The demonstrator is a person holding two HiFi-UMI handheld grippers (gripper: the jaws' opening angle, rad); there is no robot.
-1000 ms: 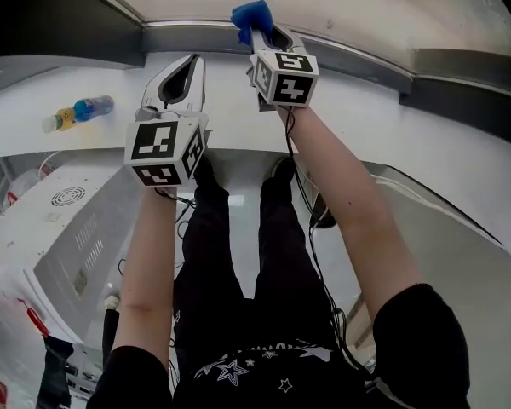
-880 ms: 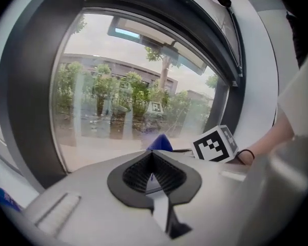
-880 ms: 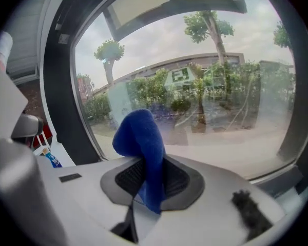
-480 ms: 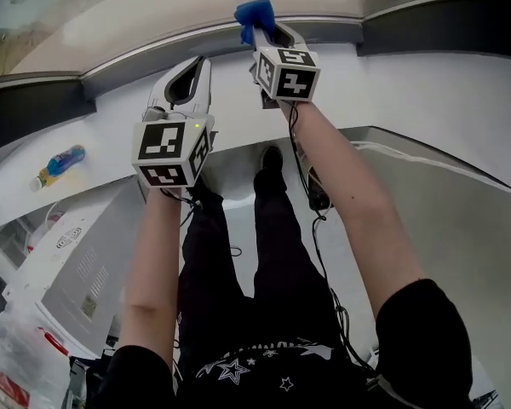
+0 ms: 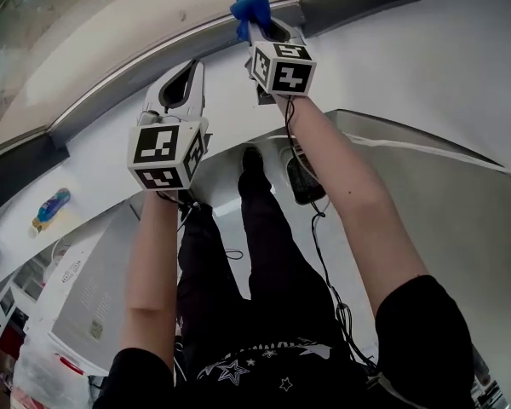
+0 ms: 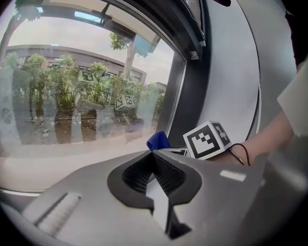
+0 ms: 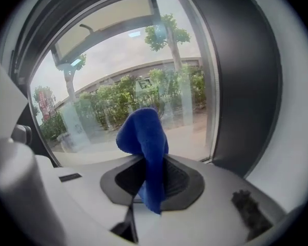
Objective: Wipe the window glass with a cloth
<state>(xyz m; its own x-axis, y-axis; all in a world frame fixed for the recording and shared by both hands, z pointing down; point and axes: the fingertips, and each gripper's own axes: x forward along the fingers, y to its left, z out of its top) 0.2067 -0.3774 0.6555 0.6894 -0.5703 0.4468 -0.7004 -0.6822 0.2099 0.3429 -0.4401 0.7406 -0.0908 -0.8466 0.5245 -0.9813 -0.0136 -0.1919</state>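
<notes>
Right gripper (image 5: 257, 27) stays clamped on the bunched blue microfibre cloth (image 7: 143, 135), held up by the clear window glass (image 7: 118, 81) near its lower frame. Left gripper (image 6: 153, 157): jaws together, empty. Over the last second only the view has swung. Contact with the glass is unconfirmed, so wiping appears not yet begun.

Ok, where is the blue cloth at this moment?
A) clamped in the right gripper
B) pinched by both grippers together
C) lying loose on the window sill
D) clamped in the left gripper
A: the right gripper view shows the blue cloth pinched between the jaws of the right gripper in front of the window glass. The left gripper is shut with nothing in it.
</notes>
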